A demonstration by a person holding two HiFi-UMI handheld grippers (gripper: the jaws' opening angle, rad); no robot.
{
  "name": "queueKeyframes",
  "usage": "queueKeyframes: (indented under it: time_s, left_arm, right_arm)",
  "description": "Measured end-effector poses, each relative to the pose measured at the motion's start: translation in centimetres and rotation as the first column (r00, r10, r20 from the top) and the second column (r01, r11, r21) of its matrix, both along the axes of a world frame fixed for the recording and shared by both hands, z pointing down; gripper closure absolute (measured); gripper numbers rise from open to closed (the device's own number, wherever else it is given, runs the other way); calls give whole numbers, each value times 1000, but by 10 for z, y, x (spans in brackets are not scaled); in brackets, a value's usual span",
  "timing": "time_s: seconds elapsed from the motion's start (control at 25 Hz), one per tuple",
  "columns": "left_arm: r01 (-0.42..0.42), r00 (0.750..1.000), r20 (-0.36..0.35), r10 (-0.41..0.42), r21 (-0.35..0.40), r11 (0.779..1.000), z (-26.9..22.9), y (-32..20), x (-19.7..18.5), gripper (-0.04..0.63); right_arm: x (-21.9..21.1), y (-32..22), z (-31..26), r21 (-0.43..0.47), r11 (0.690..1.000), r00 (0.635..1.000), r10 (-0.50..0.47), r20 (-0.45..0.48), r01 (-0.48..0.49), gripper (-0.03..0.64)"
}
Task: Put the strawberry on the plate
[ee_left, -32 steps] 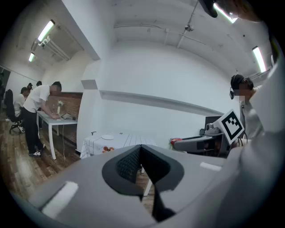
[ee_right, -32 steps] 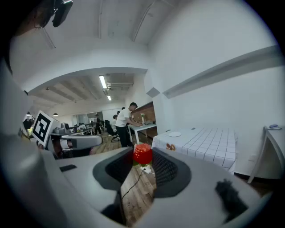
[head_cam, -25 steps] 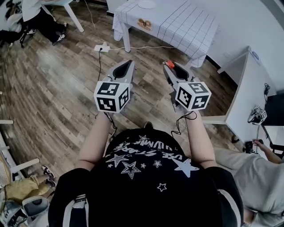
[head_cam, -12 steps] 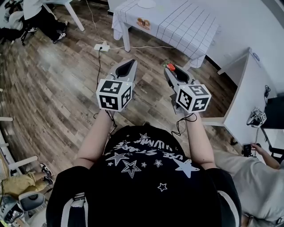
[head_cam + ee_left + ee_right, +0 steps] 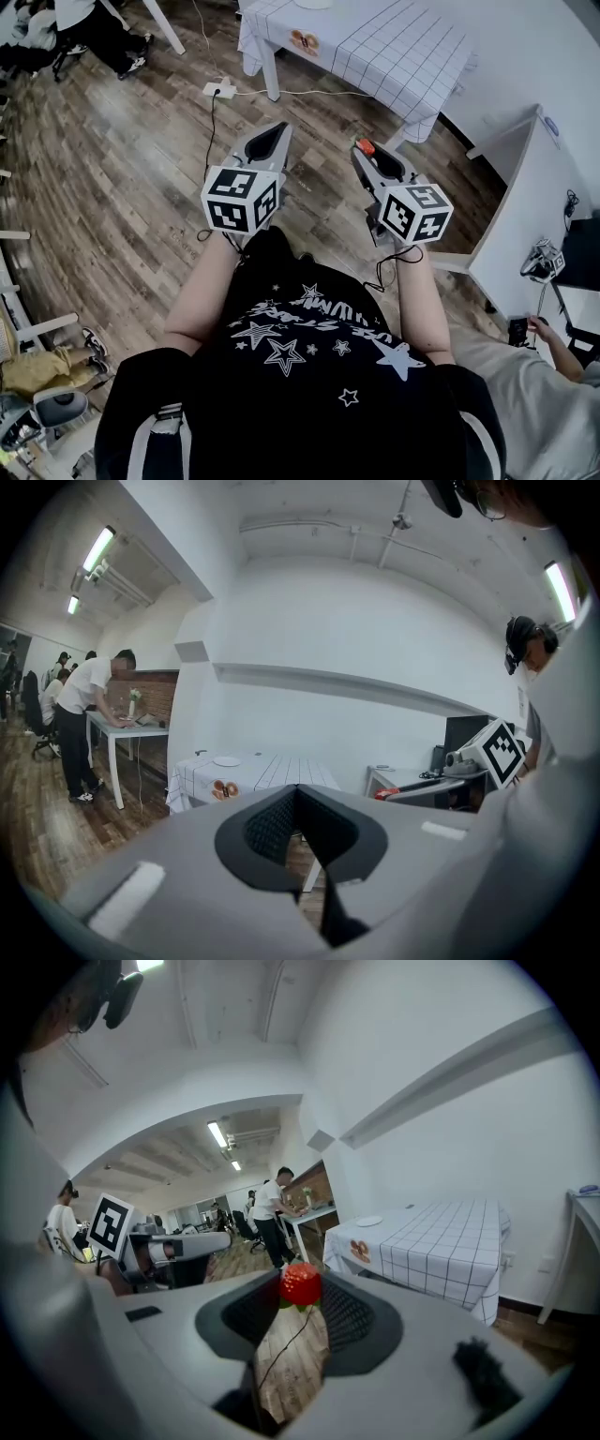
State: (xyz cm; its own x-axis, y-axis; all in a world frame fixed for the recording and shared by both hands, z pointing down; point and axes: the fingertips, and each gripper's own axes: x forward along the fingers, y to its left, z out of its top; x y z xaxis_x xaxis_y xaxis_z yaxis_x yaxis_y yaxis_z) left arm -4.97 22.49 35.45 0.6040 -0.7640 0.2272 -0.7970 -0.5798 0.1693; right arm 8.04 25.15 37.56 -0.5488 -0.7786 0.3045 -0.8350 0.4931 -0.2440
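A small red strawberry [image 5: 364, 147] sits between the tips of my right gripper [image 5: 366, 152], which is shut on it; in the right gripper view the strawberry [image 5: 301, 1284] is pinched between the two dark pads. My left gripper [image 5: 273, 132] is held level beside it, shut with nothing in it, its tips meeting in the left gripper view [image 5: 296, 790]. Both are in the air over the wooden floor, short of the table. The white plate [image 5: 368, 1222] lies on the far part of the checked tablecloth [image 5: 394, 56], seen also as the plate [image 5: 226, 760].
A round snack item [image 5: 303, 40] lies near the cloth's front edge. A power strip [image 5: 221, 89] and its cable lie on the floor before the table. A white desk [image 5: 525, 216] stands at the right, with a seated person [image 5: 553, 375]. Another person [image 5: 94, 28] stands at the far left.
The head view has shifted a little, so the table has slid toward the top edge. My right gripper has drifted slightly right and down with the strawberry still in it.
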Motion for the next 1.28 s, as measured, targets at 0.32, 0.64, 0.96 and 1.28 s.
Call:
queueKeyframes:
  time_s: [0.32, 0.64, 0.96, 1.28]
  left_arm:
    - [-10, 1000, 19, 10, 12, 1000, 9, -4, 35, 586]
    - [-51, 999, -9, 51, 33, 998, 9, -64, 43, 586]
    - [-45, 999, -27, 46, 35, 998, 11, -153, 25, 586]
    - [-57, 998, -11, 57, 22, 998, 9, -229, 9, 586]
  right_arm:
    - [39, 7, 14, -11, 1000, 1000, 15, 5, -15, 474]
    - [51, -50, 15, -17, 998, 998, 62, -30, -62, 474]
    - [37, -137, 20, -40, 998, 997, 55, -57, -57, 474]
    - [22, -221, 10, -49, 996, 996, 69, -57, -72, 474]
